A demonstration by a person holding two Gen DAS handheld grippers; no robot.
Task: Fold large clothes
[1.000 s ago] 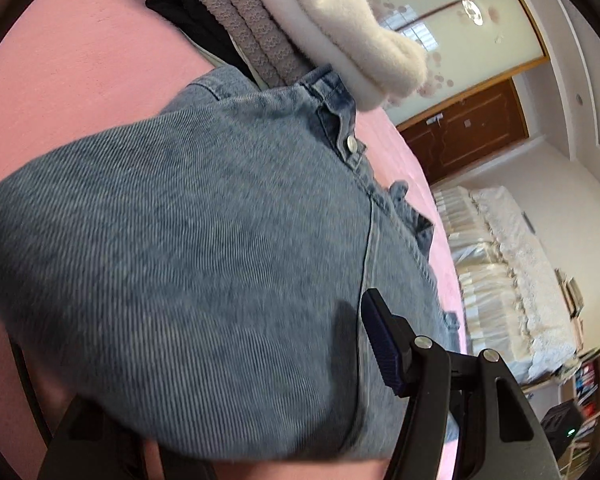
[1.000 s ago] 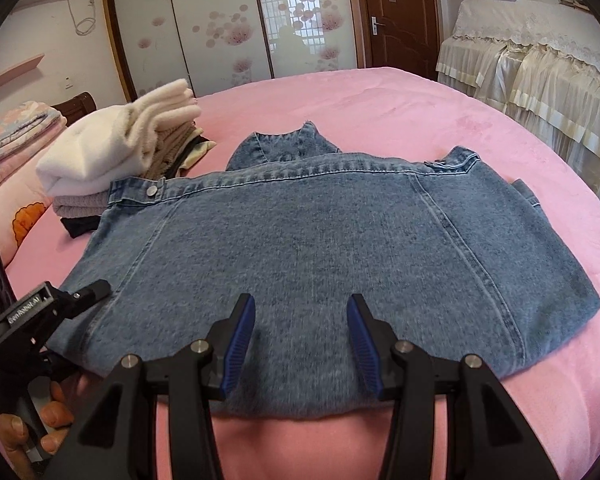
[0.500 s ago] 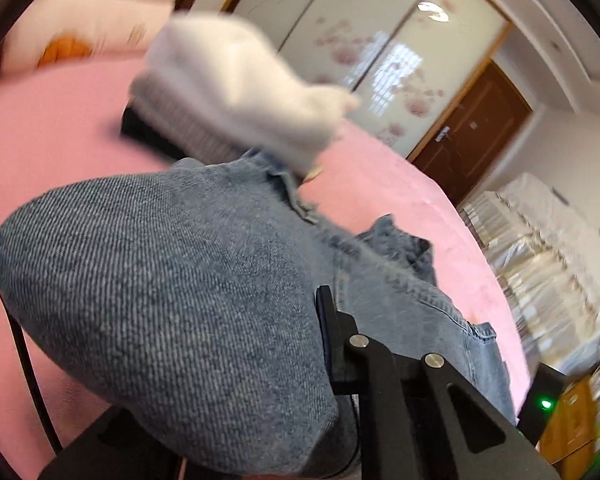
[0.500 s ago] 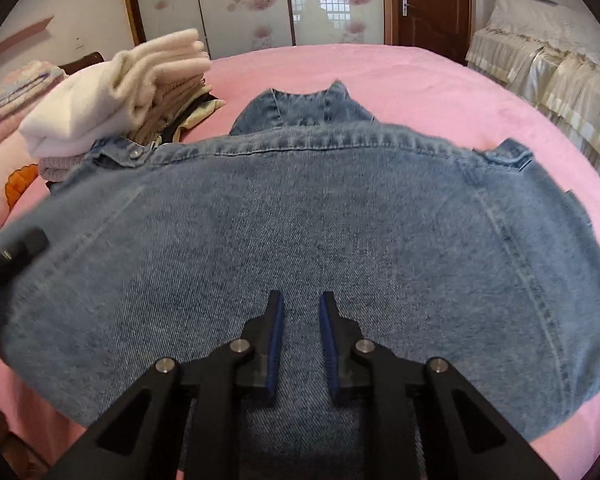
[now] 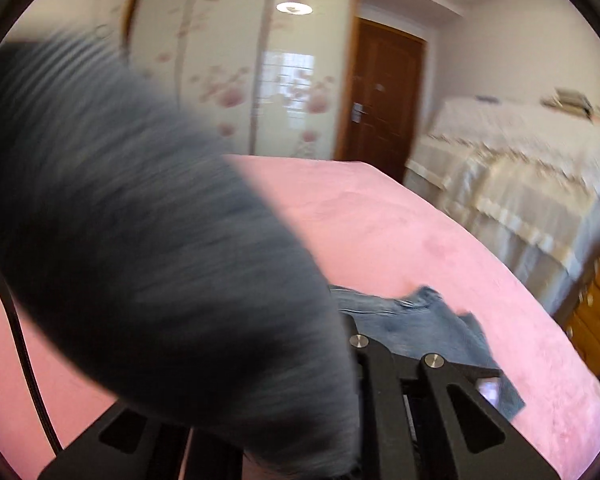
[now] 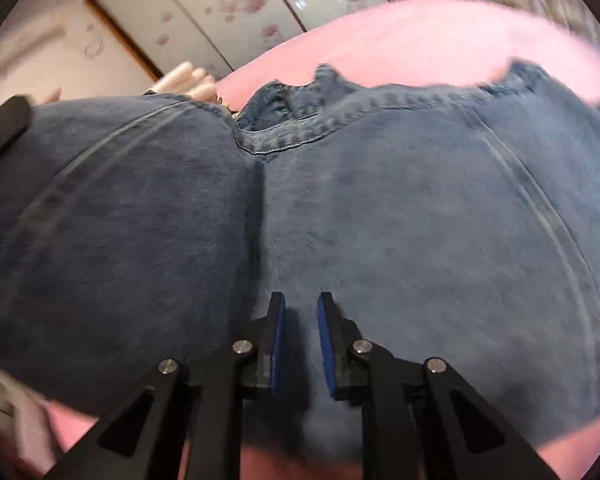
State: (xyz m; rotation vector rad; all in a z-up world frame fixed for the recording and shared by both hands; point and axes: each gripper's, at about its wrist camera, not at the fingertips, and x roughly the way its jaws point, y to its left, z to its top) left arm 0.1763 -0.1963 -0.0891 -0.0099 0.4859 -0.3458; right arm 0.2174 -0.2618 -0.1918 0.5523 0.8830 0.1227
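Denim jacket (image 6: 380,208) lies on pink bed (image 5: 400,220), thick, stiff, heavy, not slippery. Left claw (image 5: 352,360) pinches lifted edge. Right claw (image 6: 300,320) narrow, pinching near hem. Best hold: hem, seams.

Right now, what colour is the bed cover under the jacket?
Pink bed cover, clearest in the left wrist view.

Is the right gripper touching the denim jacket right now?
Touching. In the right wrist view the right gripper has a fold of the denim jacket pinched between its blue pads, which press on the cloth.
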